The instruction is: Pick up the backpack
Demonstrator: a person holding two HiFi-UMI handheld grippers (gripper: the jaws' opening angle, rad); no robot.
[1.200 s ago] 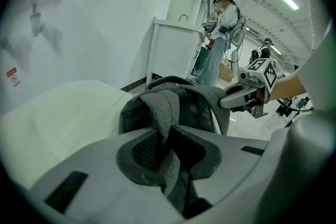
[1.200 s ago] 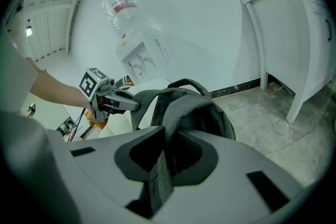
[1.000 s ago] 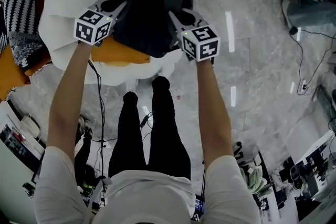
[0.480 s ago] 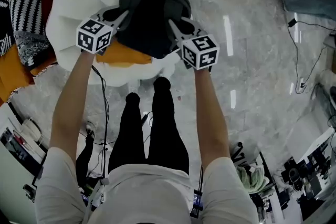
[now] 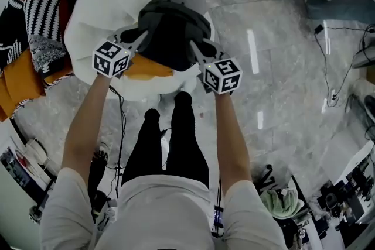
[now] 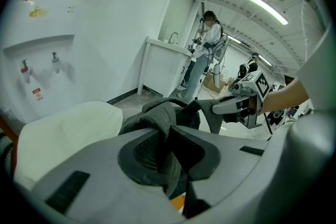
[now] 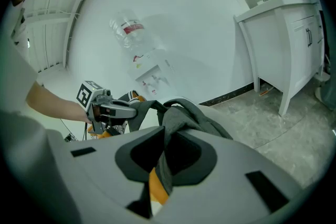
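Above a white seat cushion (image 5: 111, 3), the dark grey backpack (image 5: 170, 29) hangs between two tongs, one at each side. Its lower edge sits close over an orange pad (image 5: 146, 69) on that cushion; contact with the pad cannot be confirmed.

Left tongs (image 5: 141, 40): nearly closed, pinching a fold of fabric at the bag's left side. The left gripper view shows cloth bunched tight between the pads.

Right tongs (image 5: 194, 47): likewise nearly closed, clamped on a fold at the bag's right side. The right gripper view shows grey fabric wedged between the pads.

Black-and-white striped textile (image 5: 41, 14) lies left of the cushion. Grey marbled floor (image 5: 281, 67) lies to the right and below.
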